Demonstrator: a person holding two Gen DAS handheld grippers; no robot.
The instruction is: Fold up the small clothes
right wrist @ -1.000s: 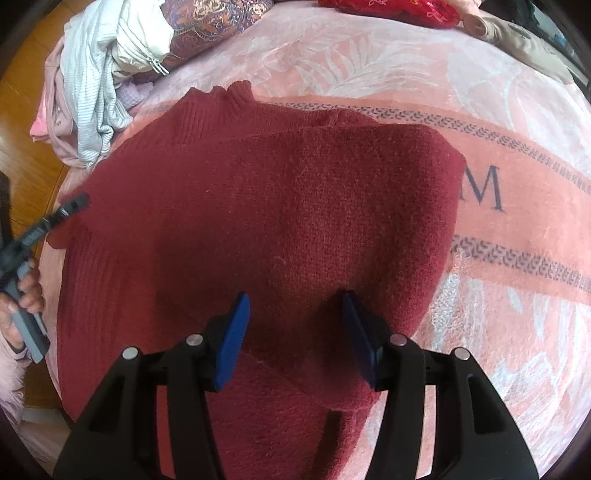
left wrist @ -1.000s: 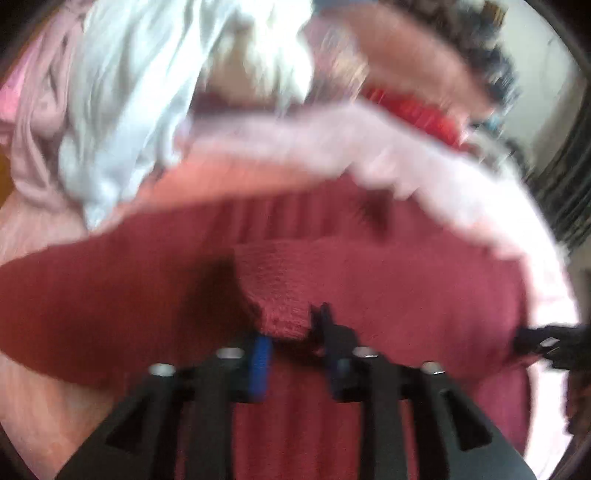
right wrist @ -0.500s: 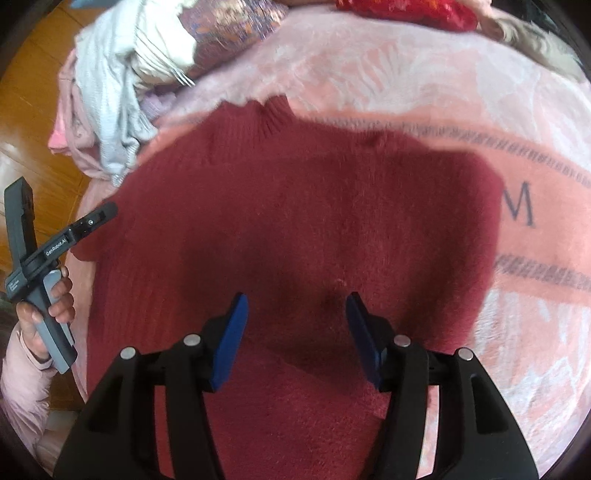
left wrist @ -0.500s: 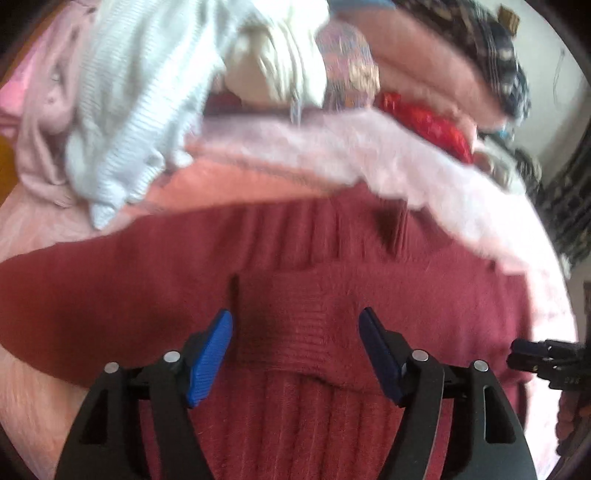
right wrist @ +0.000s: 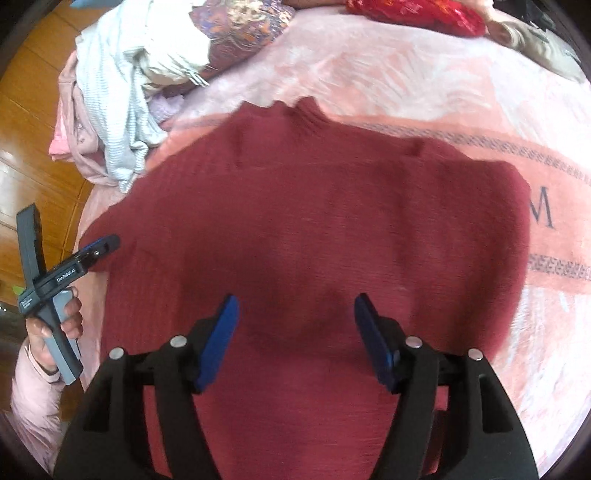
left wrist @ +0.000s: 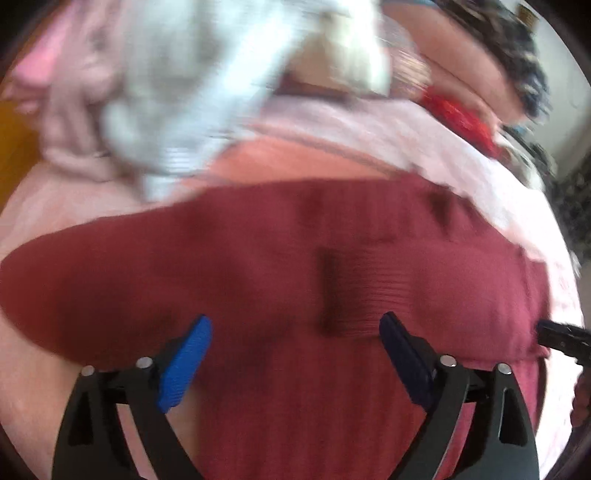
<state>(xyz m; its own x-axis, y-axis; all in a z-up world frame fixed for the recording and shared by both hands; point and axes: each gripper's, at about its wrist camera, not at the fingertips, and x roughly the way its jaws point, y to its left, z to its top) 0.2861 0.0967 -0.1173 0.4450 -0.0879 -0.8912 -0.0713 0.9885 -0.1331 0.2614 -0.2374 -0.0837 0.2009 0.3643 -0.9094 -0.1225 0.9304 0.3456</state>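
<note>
A dark red knit sweater lies spread on a pink blanket, with a sleeve folded in over its body; the sleeve's ribbed cuff shows in the blurred left wrist view. My left gripper is open and empty just above the sweater, the cuff between its tips and slightly ahead. It also shows in the right wrist view at the sweater's left edge. My right gripper is open and empty above the sweater's lower middle. Its tip shows at the right edge of the left wrist view.
A heap of white and pale pink clothes lies at the bed's far left corner, next to a patterned cushion. A red cloth lies at the far edge. Wooden floor is left of the bed.
My left gripper let go of the sleeve cuff, opened wide and shifted left and back. My right gripper stayed open and drew back a little over the sweater.
</note>
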